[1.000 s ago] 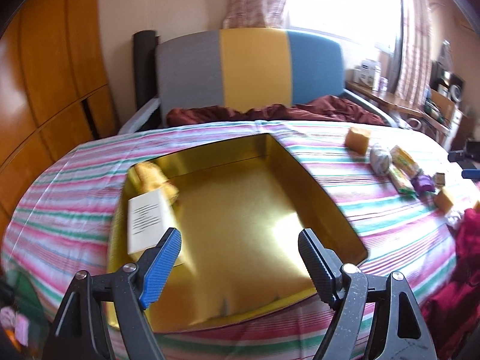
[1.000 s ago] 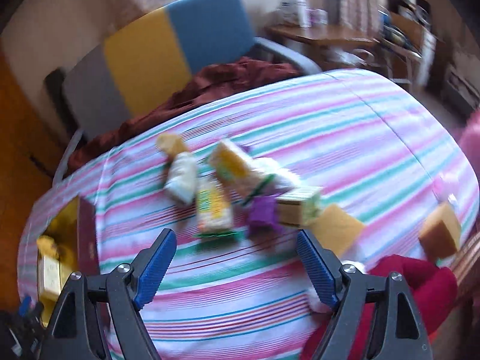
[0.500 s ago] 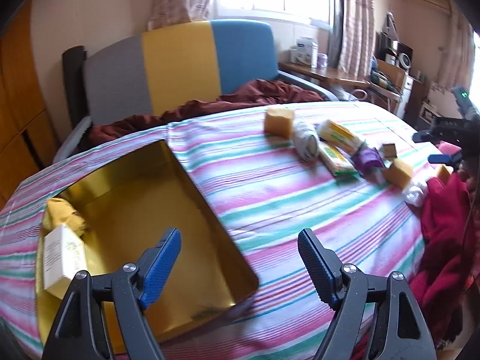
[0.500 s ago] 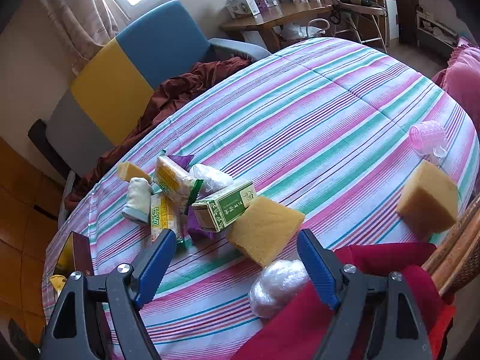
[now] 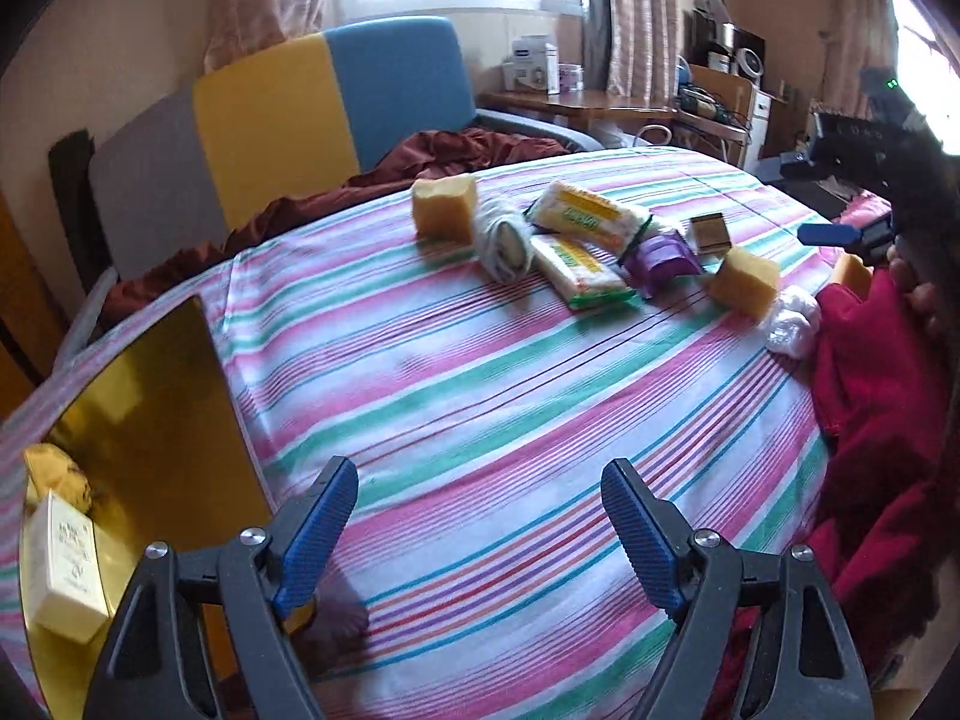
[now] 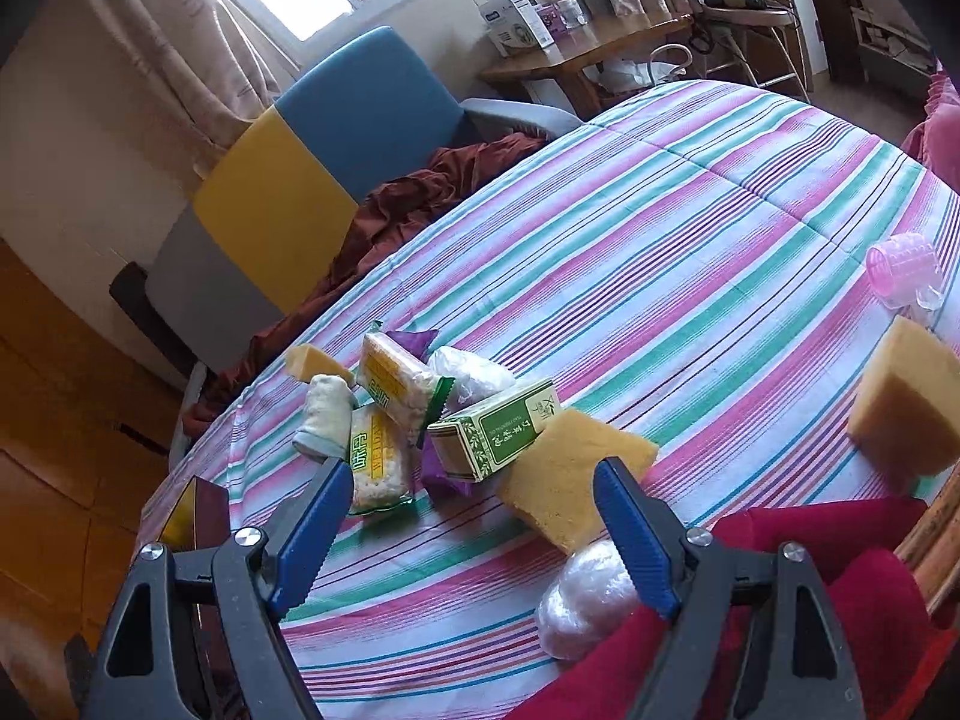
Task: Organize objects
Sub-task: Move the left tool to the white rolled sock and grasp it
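Note:
A gold tin box [image 5: 144,420] lies at the table's left with a white carton [image 5: 63,564] and a yellow cloth [image 5: 57,471] inside. A cluster of items sits mid-table: yellow sponges [image 6: 570,480], a green box [image 6: 498,435], two cracker packs [image 6: 375,462], a rolled white cloth [image 6: 324,414], a purple packet [image 5: 660,258] and a plastic-wrapped ball [image 6: 585,597]. My left gripper [image 5: 477,528] is open and empty above the striped cloth, right of the tin. My right gripper [image 6: 474,531] is open and empty just before the sponge and green box.
A striped cloth [image 6: 690,252] covers the round table. A red garment [image 6: 840,570] lies at the near right edge. Another sponge [image 6: 909,408] and a pink plastic roller [image 6: 900,267] sit at the right. A blue-yellow-grey chair [image 5: 312,108] stands behind the table.
My left gripper has swung right, from over the tin to over the striped cloth, so the item cluster now faces it. My right gripper has moved closer to the sponge and green box.

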Action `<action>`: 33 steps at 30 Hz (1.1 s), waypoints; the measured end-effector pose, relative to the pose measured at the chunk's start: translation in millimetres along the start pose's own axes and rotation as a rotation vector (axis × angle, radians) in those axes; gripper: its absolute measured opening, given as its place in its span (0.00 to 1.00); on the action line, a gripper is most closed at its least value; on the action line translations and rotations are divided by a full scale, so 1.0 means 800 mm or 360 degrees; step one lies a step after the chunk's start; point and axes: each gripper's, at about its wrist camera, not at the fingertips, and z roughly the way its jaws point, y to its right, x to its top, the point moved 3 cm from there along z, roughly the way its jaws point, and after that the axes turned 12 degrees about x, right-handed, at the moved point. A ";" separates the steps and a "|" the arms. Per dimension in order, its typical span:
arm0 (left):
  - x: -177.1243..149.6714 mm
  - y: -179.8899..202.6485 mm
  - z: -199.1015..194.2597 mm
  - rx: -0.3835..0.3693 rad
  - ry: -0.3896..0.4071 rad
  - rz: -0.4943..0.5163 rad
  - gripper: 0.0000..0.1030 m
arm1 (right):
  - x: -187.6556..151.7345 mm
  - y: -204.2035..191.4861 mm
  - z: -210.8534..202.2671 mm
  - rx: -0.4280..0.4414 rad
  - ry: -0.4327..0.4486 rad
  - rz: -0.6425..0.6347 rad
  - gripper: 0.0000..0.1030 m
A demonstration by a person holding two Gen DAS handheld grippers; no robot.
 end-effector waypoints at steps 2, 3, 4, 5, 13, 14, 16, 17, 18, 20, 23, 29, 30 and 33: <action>0.007 0.005 0.005 -0.0056 -0.0019 -0.0017 0.82 | 0.000 0.000 0.000 0.0004 0.0004 -0.0001 0.81; 0.010 0.008 0.010 -0.0075 -0.0032 -0.0029 0.82 | 0.000 0.000 -0.001 0.0005 0.0006 -0.0001 0.81; 0.013 0.009 0.016 -0.0082 -0.0050 -0.0045 0.82 | 0.000 0.000 -0.001 0.0005 0.0008 -0.0001 0.81; 0.017 0.010 0.023 -0.0086 -0.0072 -0.0065 0.82 | 0.000 0.000 -0.001 0.0008 0.0010 -0.0002 0.81; 0.065 0.004 0.067 -0.0144 -0.0175 -0.0259 0.80 | -0.001 0.000 0.000 0.0000 0.0006 -0.0002 0.81; 0.075 0.002 0.072 -0.0148 -0.0176 -0.0283 0.79 | -0.001 0.000 0.000 0.0001 0.0007 -0.0002 0.81; 0.094 0.000 0.084 -0.0162 -0.0173 -0.0315 0.79 | -0.001 0.000 0.000 0.0001 0.0008 -0.0001 0.81; 0.105 -0.001 0.090 -0.0165 -0.0166 -0.0330 0.79 | -0.001 0.000 0.000 0.0004 0.0009 -0.0001 0.81; 0.115 0.000 0.096 -0.0170 -0.0160 -0.0336 0.79 | -0.001 0.000 0.000 0.0006 0.0011 -0.0001 0.81; 0.134 0.005 0.112 -0.0172 -0.0160 -0.0319 0.77 | 0.000 0.000 0.000 0.0009 0.0012 -0.0002 0.81; 0.156 0.010 0.134 -0.0155 -0.0154 -0.0307 0.73 | -0.001 0.000 -0.001 0.0022 0.0014 -0.0003 0.81; 0.185 0.020 0.192 -0.0169 -0.0235 -0.0320 0.69 | -0.001 0.000 0.000 0.0035 0.0014 -0.0003 0.81; 0.187 0.023 0.200 -0.0162 -0.0244 -0.0310 0.69 | -0.001 0.000 0.000 0.0033 0.0011 -0.0003 0.81; 0.192 0.033 0.226 -0.0154 -0.0290 -0.0300 0.68 | -0.002 0.000 0.001 0.0029 0.0006 -0.0003 0.81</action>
